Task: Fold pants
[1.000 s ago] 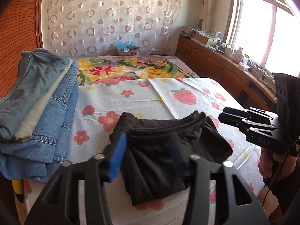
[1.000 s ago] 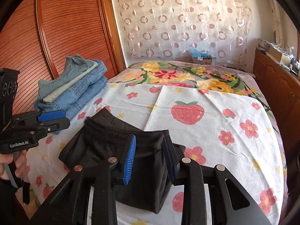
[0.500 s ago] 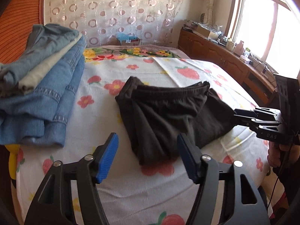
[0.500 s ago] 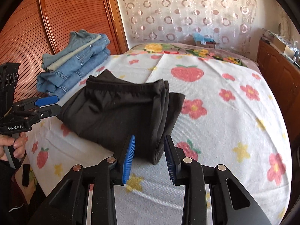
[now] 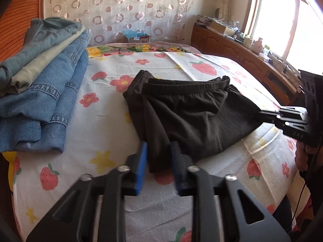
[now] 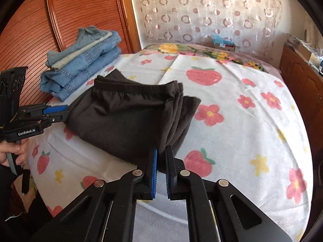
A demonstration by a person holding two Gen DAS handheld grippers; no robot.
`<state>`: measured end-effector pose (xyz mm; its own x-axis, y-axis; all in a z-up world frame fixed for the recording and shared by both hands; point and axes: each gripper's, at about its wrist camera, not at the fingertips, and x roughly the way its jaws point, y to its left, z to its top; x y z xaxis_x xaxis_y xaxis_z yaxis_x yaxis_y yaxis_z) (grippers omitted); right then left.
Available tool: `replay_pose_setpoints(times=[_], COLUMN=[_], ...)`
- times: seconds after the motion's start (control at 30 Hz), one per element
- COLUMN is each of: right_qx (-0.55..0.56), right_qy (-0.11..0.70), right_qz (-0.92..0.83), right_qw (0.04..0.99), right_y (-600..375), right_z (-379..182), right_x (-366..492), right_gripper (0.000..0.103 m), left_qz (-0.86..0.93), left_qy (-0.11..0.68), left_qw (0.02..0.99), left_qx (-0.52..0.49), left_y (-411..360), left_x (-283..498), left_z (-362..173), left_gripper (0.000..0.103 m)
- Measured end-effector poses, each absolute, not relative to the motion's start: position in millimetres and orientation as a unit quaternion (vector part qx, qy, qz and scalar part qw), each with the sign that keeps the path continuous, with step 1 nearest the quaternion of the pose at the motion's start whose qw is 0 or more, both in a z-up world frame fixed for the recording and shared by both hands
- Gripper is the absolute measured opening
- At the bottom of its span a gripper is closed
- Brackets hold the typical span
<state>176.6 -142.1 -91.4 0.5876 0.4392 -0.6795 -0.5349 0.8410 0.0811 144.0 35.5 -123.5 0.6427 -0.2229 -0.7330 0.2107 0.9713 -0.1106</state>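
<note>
Far to the left of the left tool (image 5: 158,157), a stack of folded blue denim jeans with a pale green garment between them (image 5: 42,92) sits on the bed covered with a white strawberry-and-flower print blanket (image 5: 105,125), against a reddish ribbed wooden wardrobe door (image 6: 66,20). The left tool's jaws are closing, its 2 blue pads (image 5: 141,167) narrowed around the near left corner of the folded black fabric pants (image 5: 187,117), with the cloth between them; whether the pads already press it cannot be told for sure. The pants lie flat on the blanket directly ahead of both tools, waistband on the far side. In the right wrist view the left tool reaches the pants' left edge, held by a hand (image 6: 14,153). The right tool (image 6: 160,167) is clamped narrow on the near right corner of the pants, where the stacked layers bunch up between its pads. Right of the right tool, the blanket is bare, and beyond it stands a brown wooden cabinet (image 6: 302,80). Behind the bed hangs a sheer curtain with ring patterns (image 6: 201,12).
</note>
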Motion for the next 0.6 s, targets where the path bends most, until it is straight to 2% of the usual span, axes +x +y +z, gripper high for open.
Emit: replay_pose_setpoints(times=[0.13, 0.27, 0.53, 0.6], right_qx=[-0.064, -0.066, -0.076, -0.087], right_qy=[0.355, 0.353, 0.341, 0.34], right_qz=[0.277, 0.276, 0.274, 0.264], right_qw=[0.89, 0.892, 0.896, 0.898], right_y=[-146.7, -152.5, -163.0, -167.0], right_z=[-89.6, -89.2, -81.0, -81.2], right_x=[168.0, 158.7, 138.0, 135.1], right_gripper=[0.006, 0.006, 0.006, 0.006], left_qz=[-0.116, -0.121, -0.128, -0.126], left_qy=[0.397, 0.382, 0.385, 0.389], left_qw=[0.91, 0.916, 0.914, 0.912], left_qx=[-0.007, -0.026, -0.029, -0.027], left_y=[37.0, 45.5, 42.5, 39.4], left_x=[138.6, 126.4, 120.0, 124.1], left_z=[-117.4, -103.5, -95.9, -98.0], left_gripper=[0.008, 0.005, 0.006, 0.017])
